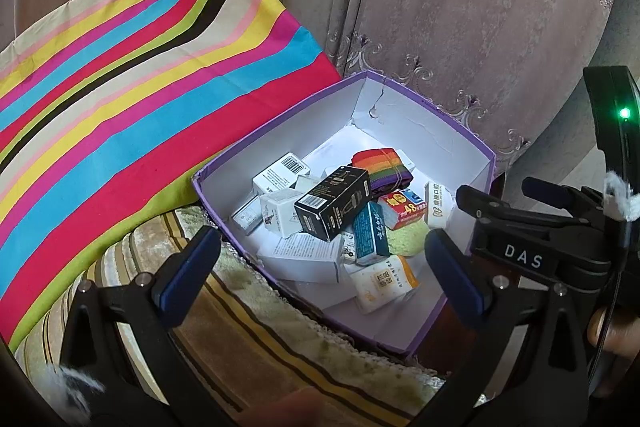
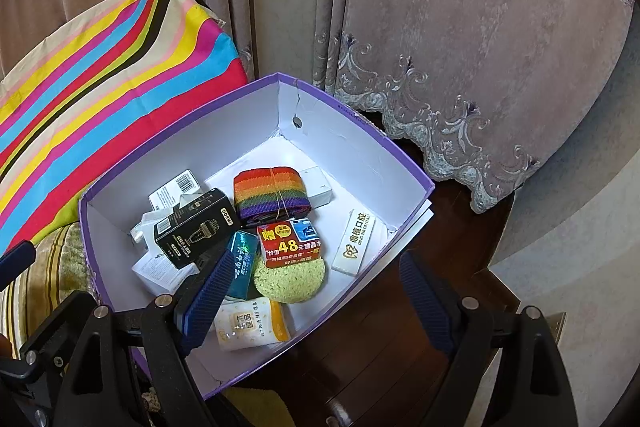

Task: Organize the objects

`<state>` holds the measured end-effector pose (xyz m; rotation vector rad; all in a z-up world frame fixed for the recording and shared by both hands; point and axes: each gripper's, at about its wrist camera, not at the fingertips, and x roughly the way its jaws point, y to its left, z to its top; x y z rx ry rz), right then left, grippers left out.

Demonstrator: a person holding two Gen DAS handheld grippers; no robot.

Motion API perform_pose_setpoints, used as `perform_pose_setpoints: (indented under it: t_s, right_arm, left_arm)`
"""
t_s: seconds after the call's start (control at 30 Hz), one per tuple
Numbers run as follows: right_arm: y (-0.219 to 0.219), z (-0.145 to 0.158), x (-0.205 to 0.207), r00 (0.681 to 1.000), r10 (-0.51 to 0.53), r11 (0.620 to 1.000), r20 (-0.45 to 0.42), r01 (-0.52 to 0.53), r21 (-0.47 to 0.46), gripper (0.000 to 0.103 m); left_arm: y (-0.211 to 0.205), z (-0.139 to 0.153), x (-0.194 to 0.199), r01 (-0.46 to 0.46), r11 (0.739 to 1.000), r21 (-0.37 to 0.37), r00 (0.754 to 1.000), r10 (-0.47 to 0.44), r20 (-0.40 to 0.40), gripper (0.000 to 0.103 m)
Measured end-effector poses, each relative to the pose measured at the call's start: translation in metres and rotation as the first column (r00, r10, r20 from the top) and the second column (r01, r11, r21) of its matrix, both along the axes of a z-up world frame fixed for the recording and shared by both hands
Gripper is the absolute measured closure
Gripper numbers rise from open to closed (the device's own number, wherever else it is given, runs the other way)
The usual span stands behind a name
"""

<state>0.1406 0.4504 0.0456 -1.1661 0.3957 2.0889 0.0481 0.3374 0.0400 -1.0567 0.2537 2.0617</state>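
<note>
Step in hand, judged from layout: selection of one item from purple box (image 2: 404, 163) for sorting. Recommended: pick from top of heap, not from beneath. Black carton (image 2: 194, 227) rests uppermost on white boxes (image 1: 280, 211), tilted, long faces exposed; best taken across narrow width, gripper squared to its long axis, descent straight down to avoid nudging neighbours. Rainbow band (image 2: 272, 193) (soft, bundled with elastic) likely to compress and slip; firmer closure advised if chosen. Yellow sponge (image 2: 290, 281) partly pinned under red card (image 2: 290, 241); lifting either likely to disturb other.

Left gripper (image 1: 316, 267): jaws wide apart, nothing held. Hovers above near-left corner of box; one finger (image 1: 192, 267) outside over striped cushion (image 1: 248, 327), other finger inside box line near white pouch (image 1: 384, 283). Black carton lies ahead, between fingers in left wrist view, clear of contact.

Right gripper (image 2: 320, 303): jaws apart, empty. Left finger (image 2: 208, 303) over box interior, overlapping teal carton (image 2: 242, 267) in view (contact not determinable); right finger (image 2: 424, 303) outside box wall, over dark wooden surface (image 2: 400, 347). Sponge and white pouch lie just ahead between fingers; white dental box (image 2: 356, 243) slightly right of centre.

Risk noted: box wall sits between right gripper's fingers; closure there would catch cardboard.
</note>
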Motion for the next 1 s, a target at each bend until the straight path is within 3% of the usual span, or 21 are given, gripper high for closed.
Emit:
perform_pose_setpoints:
  t_s: [0.8,1.0]
  right_arm:
    - [0.001,-0.002,0.001,1.000,-0.003,1.000,0.005,0.003,0.000,0.017]
    - [0.001,-0.003,0.001,1.000,-0.003,1.000,0.003,0.003,-0.005,0.017]
  left_arm:
    - [0.014,-0.004,0.001,0.061,0.998,0.013,0.997,-0.062,0.042,0.000]
    - [0.005,-0.005,-0.008,0.013,1.000,0.010,0.996,-0.013,0.086,0.000]
